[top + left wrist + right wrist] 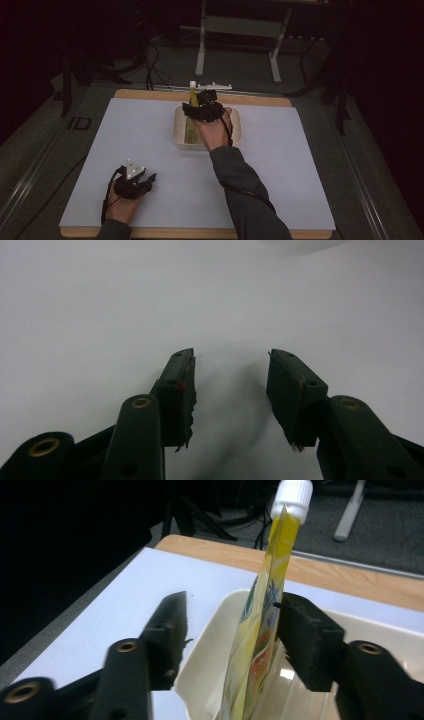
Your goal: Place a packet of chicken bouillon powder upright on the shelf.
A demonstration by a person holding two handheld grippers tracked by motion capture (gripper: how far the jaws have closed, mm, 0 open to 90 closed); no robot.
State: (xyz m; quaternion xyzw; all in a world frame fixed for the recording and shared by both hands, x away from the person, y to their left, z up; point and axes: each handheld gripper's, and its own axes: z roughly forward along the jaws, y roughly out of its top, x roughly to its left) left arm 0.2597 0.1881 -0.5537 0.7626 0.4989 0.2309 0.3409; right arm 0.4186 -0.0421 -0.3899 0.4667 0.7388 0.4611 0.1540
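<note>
Pouch [260, 630], yellow with a white cap, stands upright in a cream tray [181, 131] at the far middle of the white-covered desk [150, 130], between the spread jaws of the right gripper [232, 630]; the right jaw touches the pouch's side, the left jaw stands clear outside the tray wall. Left gripper [230, 390] sits low at the near left of the desk, well apart from the tray, jaws apart over bare white surface.
</note>
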